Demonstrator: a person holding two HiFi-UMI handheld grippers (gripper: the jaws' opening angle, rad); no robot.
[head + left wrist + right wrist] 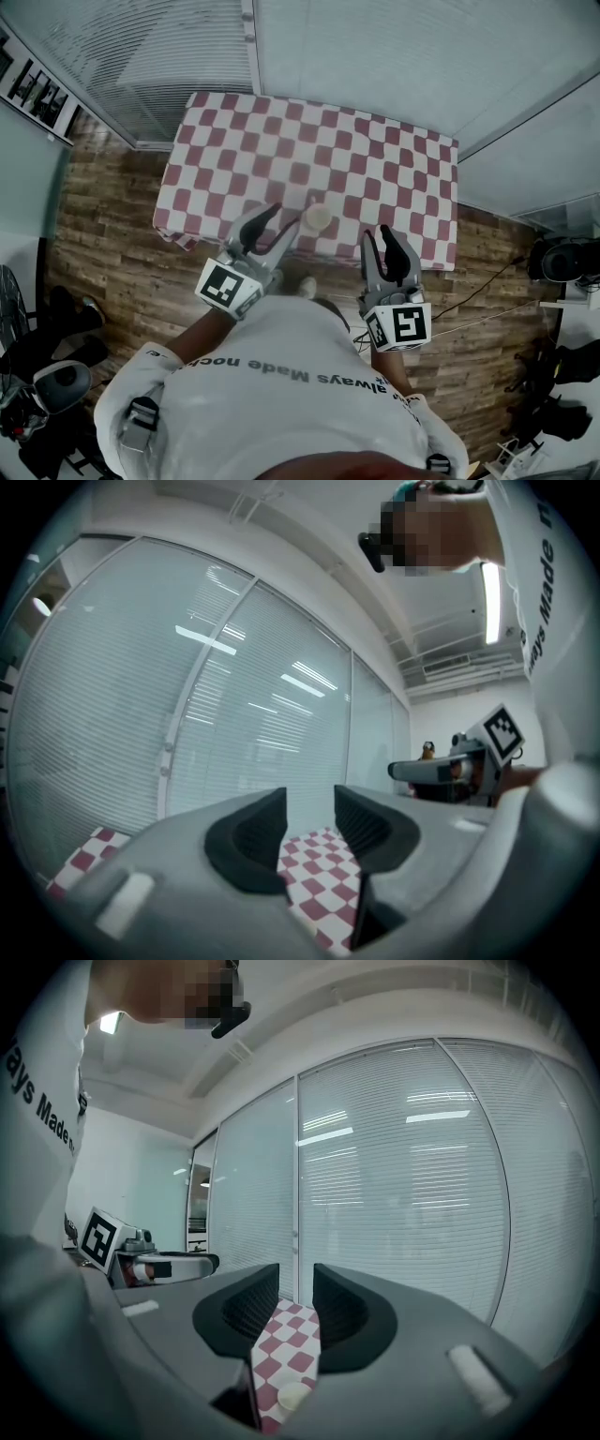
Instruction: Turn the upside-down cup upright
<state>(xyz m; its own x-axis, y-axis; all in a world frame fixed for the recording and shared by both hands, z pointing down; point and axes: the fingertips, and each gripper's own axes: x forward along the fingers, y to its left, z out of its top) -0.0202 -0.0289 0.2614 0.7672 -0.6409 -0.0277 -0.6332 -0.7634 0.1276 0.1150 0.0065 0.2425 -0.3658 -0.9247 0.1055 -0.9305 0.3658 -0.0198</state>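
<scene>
The right gripper (296,1288) has its jaws a narrow gap apart, with nothing gripped. Through the gap a red-and-white checked tablecloth (292,1340) is seen, and a pale cup (292,1397) at its near edge. The left gripper (208,1262) is level at far left. Window blinds (403,1204) stand beyond.

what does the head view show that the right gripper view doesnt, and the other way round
Only the head view: the whole table on a wooden floor, the person's white shirt, and the right gripper from above.
Only the right gripper view: the ceiling, and that gripper's jaws seen from behind, slightly apart with nothing between them.
Both: the checked cloth, the cup near the table's front edge, the left gripper and the window blinds.
</scene>
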